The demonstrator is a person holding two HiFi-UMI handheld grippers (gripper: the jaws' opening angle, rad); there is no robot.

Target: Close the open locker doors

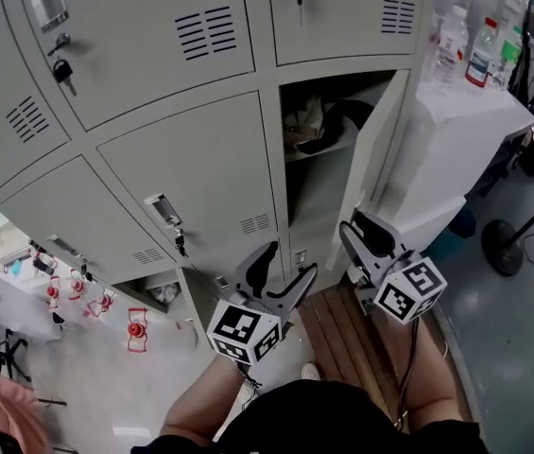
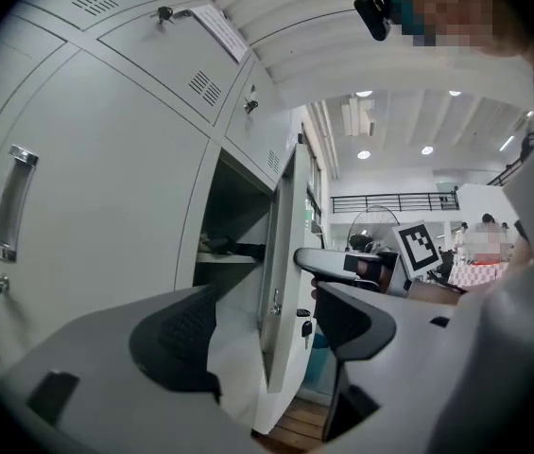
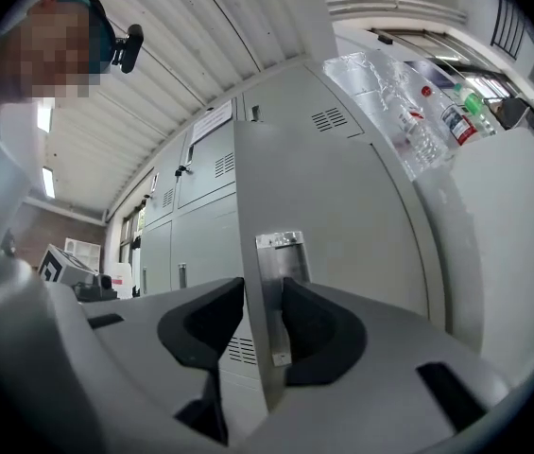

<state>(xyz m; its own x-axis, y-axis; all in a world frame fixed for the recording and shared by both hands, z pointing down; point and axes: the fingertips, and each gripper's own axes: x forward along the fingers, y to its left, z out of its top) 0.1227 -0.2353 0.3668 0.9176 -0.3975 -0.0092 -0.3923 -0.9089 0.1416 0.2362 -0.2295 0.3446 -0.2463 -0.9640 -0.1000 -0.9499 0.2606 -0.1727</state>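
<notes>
A hall with a ribbed white ceiling [image 2: 380, 74] and round lights fills the upper part of the left gripper view. In the head view the floor [image 1: 522, 329] is grey-blue at lower right and paler at lower left, with a slatted wooden board [image 1: 342, 334] at lower centre.

Grey steel lockers [image 1: 181, 159] fill the upper left and centre, most shut, with vents, recessed handles and hanging keys. A white cabinet [image 1: 456, 149] stands against them at upper right, with bottles [image 1: 451, 41] on top.

The door [image 1: 372, 159] is centre right, swung out and almost edge-on. It is plain pale grey, with a vent and a metal lock plate on its face [image 3: 342, 235]. Beside it the compartment [image 1: 316, 192] gapes, with dark things on its shelf.

The right gripper [image 1: 361, 235] has its pads [image 3: 318, 329] clamped on the door's free edge, at the lock plate. The left gripper [image 1: 290, 263] sits lower centre, jaws apart and empty, with the door beyond them [image 2: 285, 253].
</notes>
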